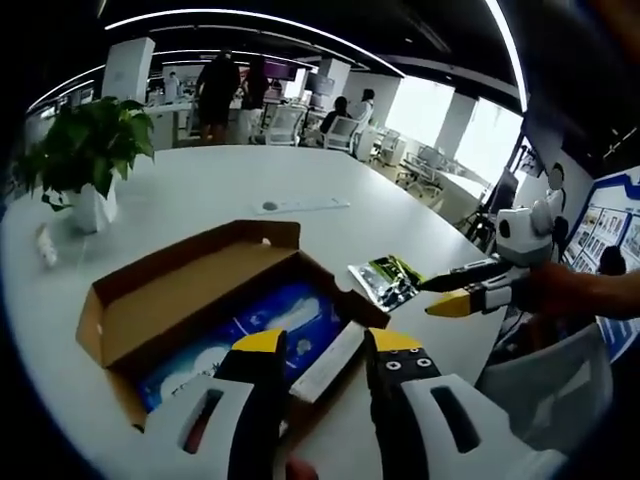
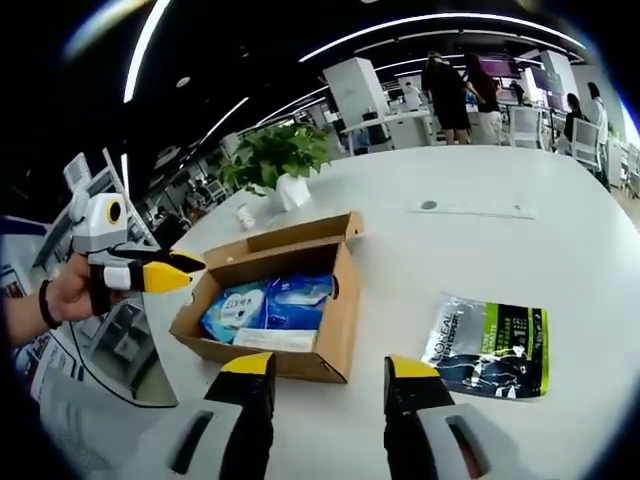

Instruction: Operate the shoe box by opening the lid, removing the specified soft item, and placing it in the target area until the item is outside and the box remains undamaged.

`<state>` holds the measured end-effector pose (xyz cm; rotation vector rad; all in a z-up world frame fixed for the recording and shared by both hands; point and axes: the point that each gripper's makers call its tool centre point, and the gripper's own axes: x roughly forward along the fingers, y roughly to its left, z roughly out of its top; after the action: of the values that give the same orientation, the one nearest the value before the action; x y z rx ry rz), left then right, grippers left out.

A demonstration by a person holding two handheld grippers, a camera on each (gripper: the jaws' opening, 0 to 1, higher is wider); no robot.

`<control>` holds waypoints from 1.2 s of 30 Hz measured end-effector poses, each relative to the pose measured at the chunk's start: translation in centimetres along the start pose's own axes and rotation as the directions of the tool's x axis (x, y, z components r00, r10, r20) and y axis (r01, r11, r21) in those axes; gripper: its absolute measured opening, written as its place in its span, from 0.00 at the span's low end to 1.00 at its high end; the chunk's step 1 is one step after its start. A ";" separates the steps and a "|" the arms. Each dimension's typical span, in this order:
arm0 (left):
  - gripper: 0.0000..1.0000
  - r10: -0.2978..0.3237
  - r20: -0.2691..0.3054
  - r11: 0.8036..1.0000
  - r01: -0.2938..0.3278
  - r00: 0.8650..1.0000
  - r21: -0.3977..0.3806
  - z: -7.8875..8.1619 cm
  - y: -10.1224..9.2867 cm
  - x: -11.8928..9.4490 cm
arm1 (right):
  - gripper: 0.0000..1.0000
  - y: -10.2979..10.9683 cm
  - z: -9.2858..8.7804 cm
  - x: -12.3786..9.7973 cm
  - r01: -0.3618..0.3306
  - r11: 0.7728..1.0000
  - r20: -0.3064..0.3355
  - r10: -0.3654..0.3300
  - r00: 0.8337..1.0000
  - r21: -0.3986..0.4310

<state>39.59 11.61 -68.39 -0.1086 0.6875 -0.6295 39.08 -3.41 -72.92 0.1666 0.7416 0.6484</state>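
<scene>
A brown cardboard shoe box (image 2: 300, 330) is seen lying open on a round white table (image 2: 520, 260), its lid (image 1: 190, 285) folded back; blue-and-white soft packs (image 2: 265, 305) are seen inside the box, and a white strip (image 1: 325, 362) lies across its near edge in the left gripper view. A black, green and white pouch (image 2: 490, 345) lies flat on the table outside the box, near the box's right side in the right gripper view; in the left gripper view the same pouch (image 1: 388, 280) sits just beyond the box's far corner. The left gripper (image 1: 322, 345) is held above the box's near edge, jaws spread apart with nothing between them; it is also seen left of the box in the right gripper view (image 2: 175, 272). The right gripper (image 2: 330, 368) is held over bare table just in front of the box, jaws wide and empty; it is seen beside the pouch in the left gripper view (image 1: 450, 290). A potted plant (image 2: 278, 160) stands beyond the box; a flat white bar (image 2: 470, 208) lies further off.
</scene>
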 end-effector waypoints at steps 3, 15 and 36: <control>0.33 0.002 0.004 1.000 -0.001 1.000 -0.021 -0.4 0.1 -0.4 | 0.42 0.5 -0.1 0.1 -0.005 1.000 -0.006 0.005 1.000 -0.008; 0.34 0.023 0.031 0.997 -0.021 0.999 -0.068 -1.7 1.1 -2.3 | 0.43 1.7 -0.2 0.7 -0.022 0.999 -0.028 0.021 0.999 -0.029; 0.38 0.042 0.013 0.992 -0.040 0.999 -0.120 -4.8 2.7 -3.3 | 0.45 2.2 -0.6 2.3 -0.034 0.997 -0.075 0.029 0.997 -0.064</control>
<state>35.98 16.21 -71.00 -0.2097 0.7111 -0.5470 38.86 -0.29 -73.87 0.0952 0.7892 0.7111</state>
